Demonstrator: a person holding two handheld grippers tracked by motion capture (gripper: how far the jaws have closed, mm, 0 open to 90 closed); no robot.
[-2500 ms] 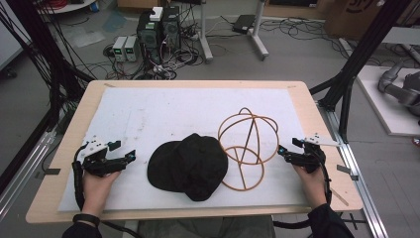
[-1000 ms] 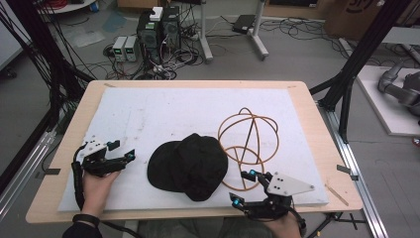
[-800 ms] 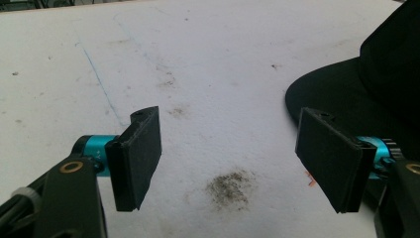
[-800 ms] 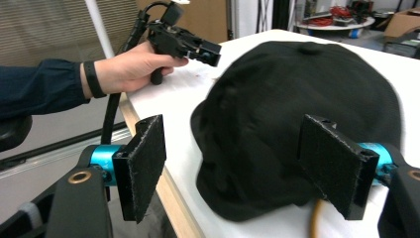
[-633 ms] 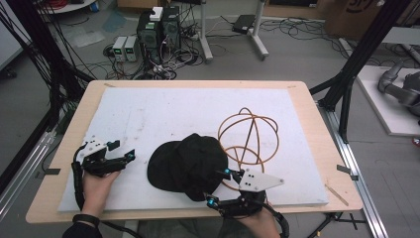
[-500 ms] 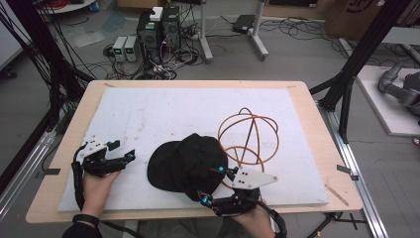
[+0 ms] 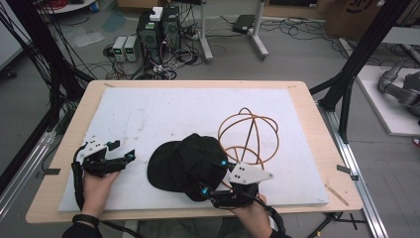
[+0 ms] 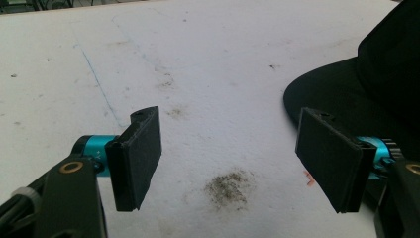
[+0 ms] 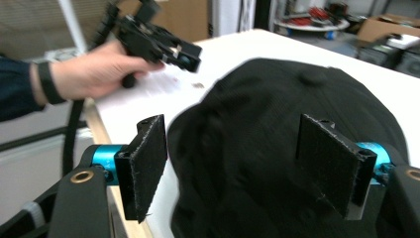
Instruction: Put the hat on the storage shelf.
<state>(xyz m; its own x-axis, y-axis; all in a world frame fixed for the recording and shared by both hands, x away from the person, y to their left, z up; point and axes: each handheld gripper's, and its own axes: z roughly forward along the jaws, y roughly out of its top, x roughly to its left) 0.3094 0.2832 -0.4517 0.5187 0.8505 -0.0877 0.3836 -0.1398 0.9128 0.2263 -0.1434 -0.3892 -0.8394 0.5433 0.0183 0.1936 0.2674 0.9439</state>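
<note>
A black cap [image 7: 185, 163] lies on the white mat [image 7: 173, 109] near the table's front edge. Just right of it stands an orange wire ball frame [image 7: 247, 131]. My right gripper [image 7: 212, 176] is open at the cap's near right side, pointing left, with the cap's cloth [image 9: 277, 148] between its spread jaws in the right gripper view [image 9: 237, 168]. My left gripper [image 7: 122, 150] rests open on the mat left of the cap. In the left gripper view [image 8: 230, 163] bare mat lies between its jaws, and the cap's brim [image 8: 346, 94] is just beyond the right jaw.
The wooden table [image 7: 317, 124] shows as a rim around the mat. Black frame posts [image 7: 346, 84] stand at its right and left sides. Computers and cables [image 7: 158, 34] sit on the floor beyond the far edge. A dirt smudge [image 8: 229, 186] marks the mat.
My right gripper has swung from the table's right side along the front edge to the cap and now straddles its near side. The left gripper and cap have stayed put.
</note>
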